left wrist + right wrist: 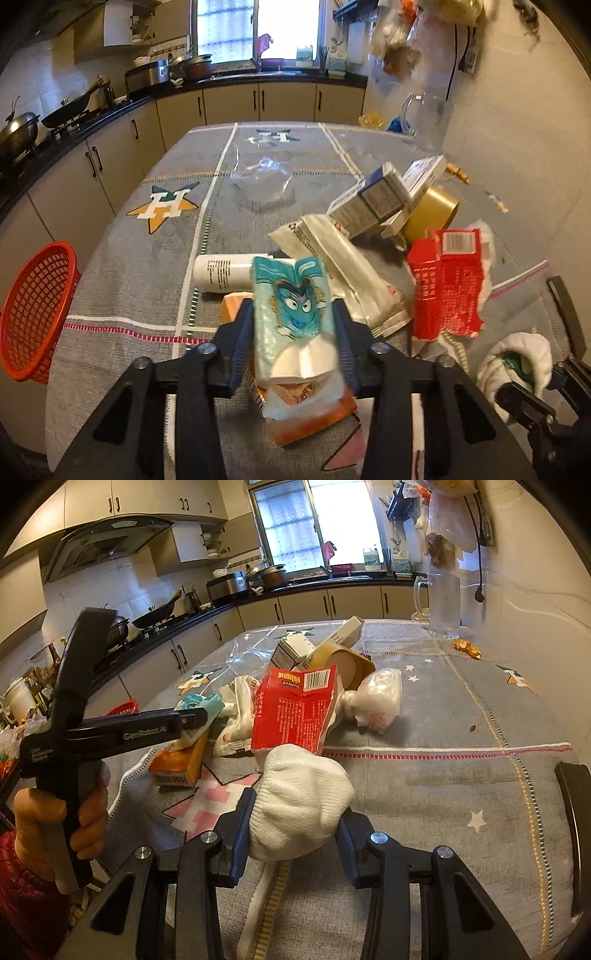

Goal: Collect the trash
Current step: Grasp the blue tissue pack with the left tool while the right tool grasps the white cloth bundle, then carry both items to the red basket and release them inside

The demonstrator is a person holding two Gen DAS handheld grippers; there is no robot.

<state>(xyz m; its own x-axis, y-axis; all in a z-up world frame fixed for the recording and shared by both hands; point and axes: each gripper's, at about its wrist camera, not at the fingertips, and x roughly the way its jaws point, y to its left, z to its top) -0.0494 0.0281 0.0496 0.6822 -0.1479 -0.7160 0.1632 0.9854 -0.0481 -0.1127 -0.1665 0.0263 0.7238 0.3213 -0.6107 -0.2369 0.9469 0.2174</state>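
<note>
My left gripper (293,314) is shut on a teal tissue pack (291,314) with a blue cartoon face, held above an orange box (310,417) on the table. My right gripper (295,808) is shut on a balled white knit cloth (299,805); it also shows at the right edge of the left wrist view (513,365). Ahead lies a trash pile: a torn red carton (445,288) (295,712), a white foil pouch (347,273), a white bottle (221,273), small cartons (380,199), a gold tape roll (432,210), and a knotted plastic bag (376,698).
A red mesh basket (37,306) hangs off the table's left edge. The table carries a grey star-patterned cloth (147,258). Crumpled clear plastic (266,181) lies mid-table and a clear pitcher (441,605) stands at the far right. Kitchen counters with pots run along the left and back.
</note>
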